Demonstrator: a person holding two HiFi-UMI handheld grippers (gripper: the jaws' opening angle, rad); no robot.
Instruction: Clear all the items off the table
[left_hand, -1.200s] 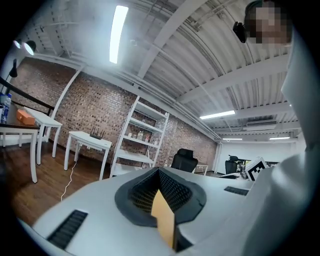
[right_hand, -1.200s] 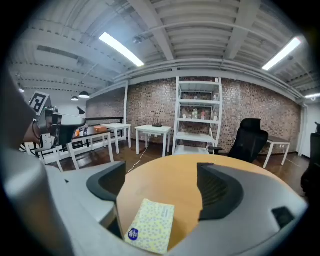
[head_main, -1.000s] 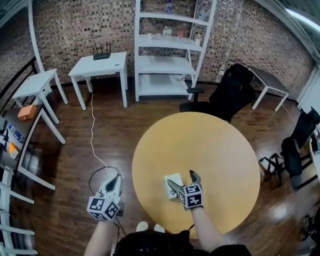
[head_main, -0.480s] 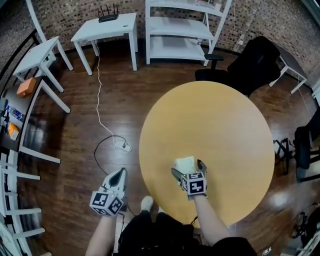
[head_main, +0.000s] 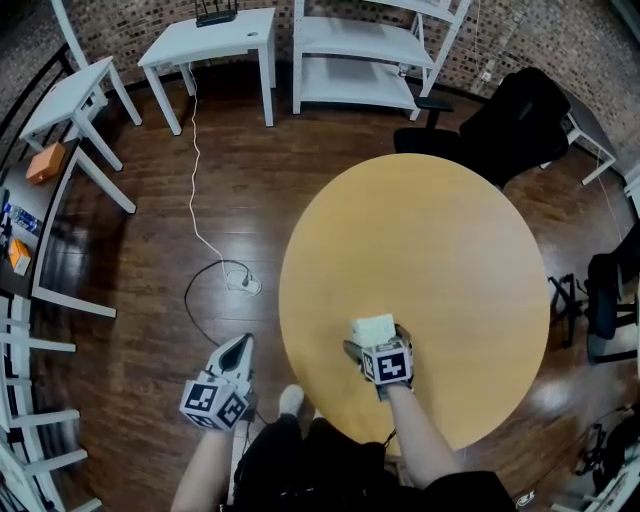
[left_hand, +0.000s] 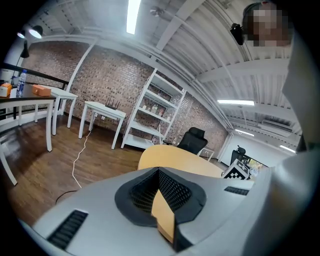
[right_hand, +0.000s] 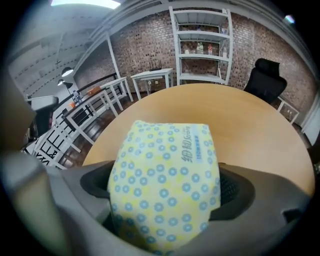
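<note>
A tissue pack (head_main: 372, 327), pale yellow with blue dots, lies near the front edge of the round wooden table (head_main: 430, 240). My right gripper (head_main: 376, 340) straddles its near end with the jaws spread wide. In the right gripper view the pack (right_hand: 165, 170) fills the space between the jaws of the right gripper (right_hand: 165, 192). The dark pads (right_hand: 97, 182) sit close beside the pack, and I see no squeeze. My left gripper (head_main: 240, 345) hangs over the floor, left of the table, jaws together with nothing in them. Its own view looks past the left gripper (left_hand: 161, 175) to the table (left_hand: 175, 155).
A black office chair (head_main: 510, 115) stands at the table's far side and another dark chair (head_main: 610, 290) at its right. A white shelf unit (head_main: 360, 50) and white side tables (head_main: 205, 40) line the brick wall. A white cable with a power strip (head_main: 245, 285) lies on the floor.
My right gripper has slid forward from behind the tissue pack, so its jaws now flank it. The head view has tipped further down. The left gripper has hardly moved.
</note>
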